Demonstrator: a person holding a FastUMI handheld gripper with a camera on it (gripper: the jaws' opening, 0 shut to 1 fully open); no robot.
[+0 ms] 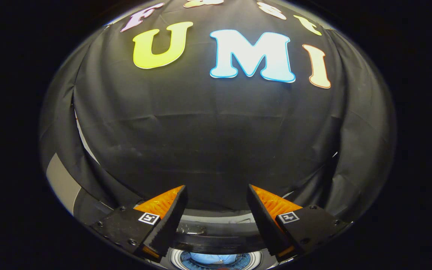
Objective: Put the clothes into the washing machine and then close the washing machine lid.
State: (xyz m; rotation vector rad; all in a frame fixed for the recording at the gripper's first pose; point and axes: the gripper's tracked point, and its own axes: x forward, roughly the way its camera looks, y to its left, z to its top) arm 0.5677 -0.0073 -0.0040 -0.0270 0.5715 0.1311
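We see our gripper [216, 195] with its jaws spread wide, nothing between them and nothing touching either finger; the gap between the tips looks straight onto the black cloth wall [208, 142] beyond. Below and between the fingers sits the washer [216, 240], its dark rim curving across from finger to finger; just under that rim we see the round opening of the drum [251, 260], and inside it a pale blue cloth [212, 258]. The lid we cannot make out, so we cannot tell how it stands. Room ahead of the tips is open up to the wall; the cloth hangs in folds at both sides, and a pale strip [64, 182] shows behind its left edge.
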